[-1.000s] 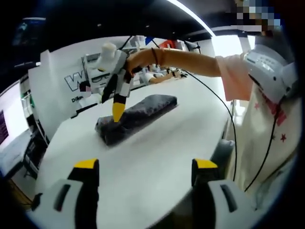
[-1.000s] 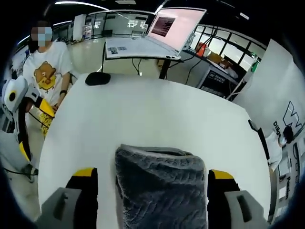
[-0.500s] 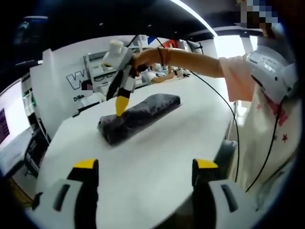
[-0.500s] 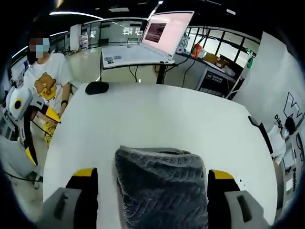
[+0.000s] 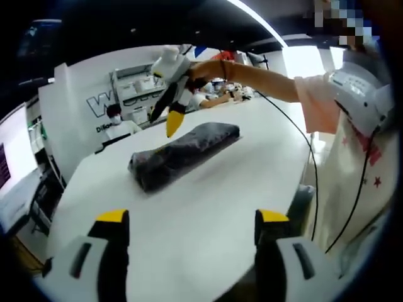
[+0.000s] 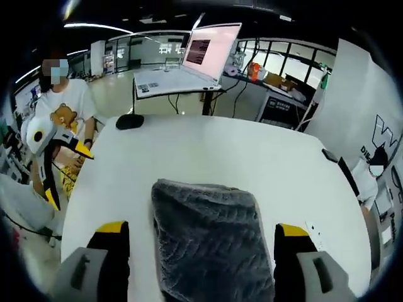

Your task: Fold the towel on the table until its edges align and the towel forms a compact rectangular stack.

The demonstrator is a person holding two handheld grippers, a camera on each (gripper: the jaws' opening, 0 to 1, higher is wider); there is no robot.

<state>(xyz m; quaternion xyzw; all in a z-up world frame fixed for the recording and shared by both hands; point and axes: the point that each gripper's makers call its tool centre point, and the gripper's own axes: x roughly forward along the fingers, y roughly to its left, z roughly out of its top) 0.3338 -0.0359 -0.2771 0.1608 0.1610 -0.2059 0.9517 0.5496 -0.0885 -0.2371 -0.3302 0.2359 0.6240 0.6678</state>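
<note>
Left gripper view: the left gripper hangs over the near edge of the white table, jaws wide apart and holding nothing. Farther in, the dark grey towel lies as a long, compact folded bundle. Above its far end the right gripper has lifted clear since a second ago, when its yellow tips touched the cloth; whether its jaws are parted cannot be told here. In the right gripper view the towel sits between wide-open, empty jaws, now apart from them. The fold looks finished and released.
</note>
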